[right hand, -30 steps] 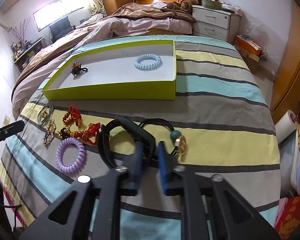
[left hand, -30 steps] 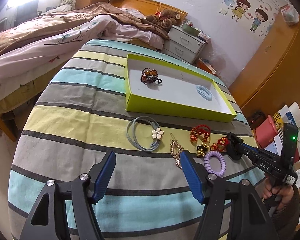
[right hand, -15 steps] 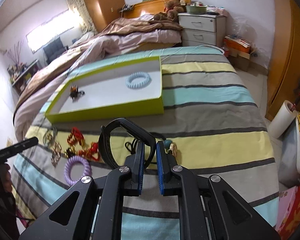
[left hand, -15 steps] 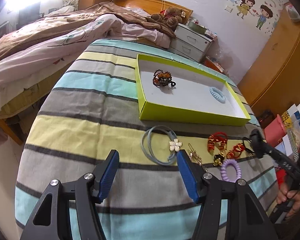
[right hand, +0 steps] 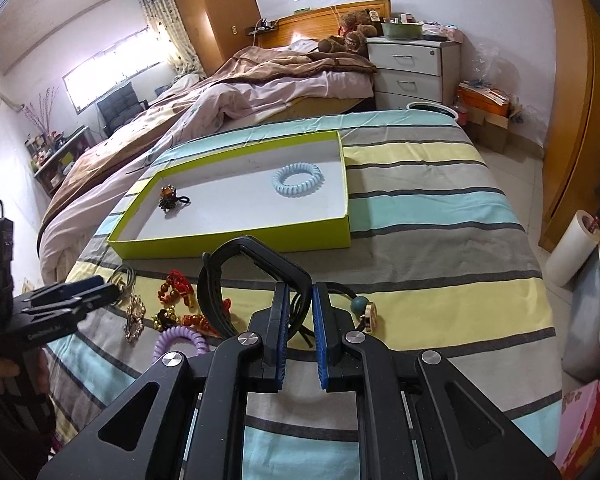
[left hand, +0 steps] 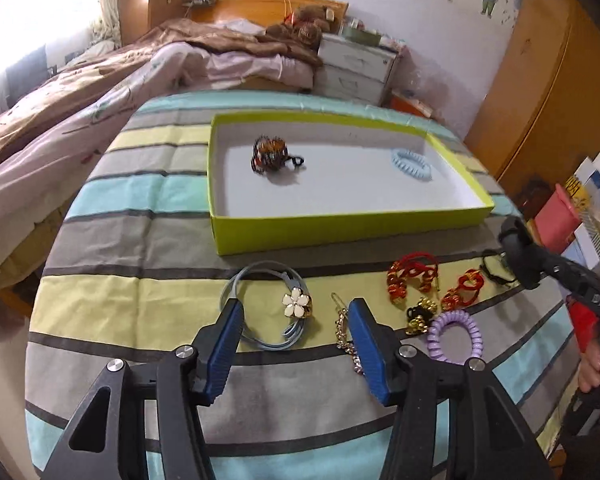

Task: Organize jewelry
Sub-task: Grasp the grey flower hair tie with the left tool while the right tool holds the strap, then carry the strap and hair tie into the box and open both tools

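A lime-green box [left hand: 340, 226] [right hand: 236, 246] lies on the striped bedspread and holds a brown beaded tie [left hand: 269, 156] and a pale blue coil band [left hand: 412, 162] [right hand: 298, 180]. My right gripper [right hand: 300, 298] is shut on a black band [right hand: 236, 280] and holds it above the bedspread; it also shows in the left wrist view [left hand: 518, 254]. My left gripper [left hand: 296, 320] is open over a grey cord with a white flower [left hand: 296, 305]. A gold clip [left hand: 346, 334], red ornaments [left hand: 414, 276] and a purple coil band [left hand: 454, 336] lie to the right.
A black cord with a teal bead [right hand: 360, 306] lies under the right gripper. A bed with rumpled blankets [right hand: 236, 96] lies to the left, a white nightstand [right hand: 414, 68] behind, wooden wardrobes [right hand: 572, 120] at right. A paper roll [right hand: 570, 254] stands on the floor.
My right gripper has lifted the black band off the bedspread and risen. My left gripper has come closer over the grey flower cord.
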`<state>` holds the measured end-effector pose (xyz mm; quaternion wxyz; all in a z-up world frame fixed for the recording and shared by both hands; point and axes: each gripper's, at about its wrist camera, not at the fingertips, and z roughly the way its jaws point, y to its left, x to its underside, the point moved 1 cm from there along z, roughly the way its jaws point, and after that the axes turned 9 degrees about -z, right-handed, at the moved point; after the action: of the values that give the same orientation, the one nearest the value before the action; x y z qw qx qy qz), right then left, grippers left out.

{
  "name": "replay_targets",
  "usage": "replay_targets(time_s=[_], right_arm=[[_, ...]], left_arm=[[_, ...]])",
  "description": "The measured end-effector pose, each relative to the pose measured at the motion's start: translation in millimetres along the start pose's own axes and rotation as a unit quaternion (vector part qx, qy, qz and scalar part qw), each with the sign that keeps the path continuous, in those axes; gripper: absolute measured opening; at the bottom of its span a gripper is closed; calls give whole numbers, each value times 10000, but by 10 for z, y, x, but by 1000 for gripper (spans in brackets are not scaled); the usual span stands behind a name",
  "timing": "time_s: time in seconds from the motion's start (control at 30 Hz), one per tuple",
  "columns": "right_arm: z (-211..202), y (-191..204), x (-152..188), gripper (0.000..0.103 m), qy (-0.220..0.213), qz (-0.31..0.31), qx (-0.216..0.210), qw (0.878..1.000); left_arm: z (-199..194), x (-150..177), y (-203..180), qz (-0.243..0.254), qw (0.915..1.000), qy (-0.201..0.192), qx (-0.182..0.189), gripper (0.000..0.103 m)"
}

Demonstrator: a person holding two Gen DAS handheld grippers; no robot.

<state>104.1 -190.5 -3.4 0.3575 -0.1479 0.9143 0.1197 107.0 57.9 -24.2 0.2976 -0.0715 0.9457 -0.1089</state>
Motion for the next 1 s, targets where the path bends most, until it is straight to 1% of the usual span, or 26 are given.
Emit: replay_targets(time_s=[0.13, 0.17, 0.23, 0.33, 0.37, 0.43, 0.5, 0.57, 0.77, 1.0], right_arm=[[0, -8, 9, 12, -13, 19, -28, 10000], [-1, -8, 9, 12, -17, 15, -38, 10000], [-10, -6, 9, 12, -36, 13, -54, 10000], [-15, 8, -1, 12, -57, 0, -78, 10000], [-18, 11, -3, 12, -65, -2, -82, 9999], [-23, 18, -11, 12, -83, -8, -108, 9999], [-27, 17, -15, 12, -100, -8, -116, 9999], [-27, 16, -16, 12, -99, -1, -119, 9999], [-37, 11, -13, 12, -99, 16, -106, 9999], [-69, 21, -39, 12, -130, 19, -90, 9999]], left_arm=[[84, -16, -27, 60, 9999, 51, -119, 44], [106, -13, -24, 55, 9998, 64, -157, 40], [122, -16, -31, 83, 9997, 29, -228, 39], [132, -18, -39, 93, 9994, 33, -326, 33], [133, -19, -37, 94, 9994, 31, -340, 29], [131, -24, -43, 109, 9993, 47, -342, 26], [129, -16, -57, 136, 9993, 53, -346, 20], [127, -10, -66, 157, 9994, 49, -318, 16], [80, -16, -34, 55, 9996, -18, -286, 16], [-94, -51, -19, 25, 9994, -216, -280, 16]])
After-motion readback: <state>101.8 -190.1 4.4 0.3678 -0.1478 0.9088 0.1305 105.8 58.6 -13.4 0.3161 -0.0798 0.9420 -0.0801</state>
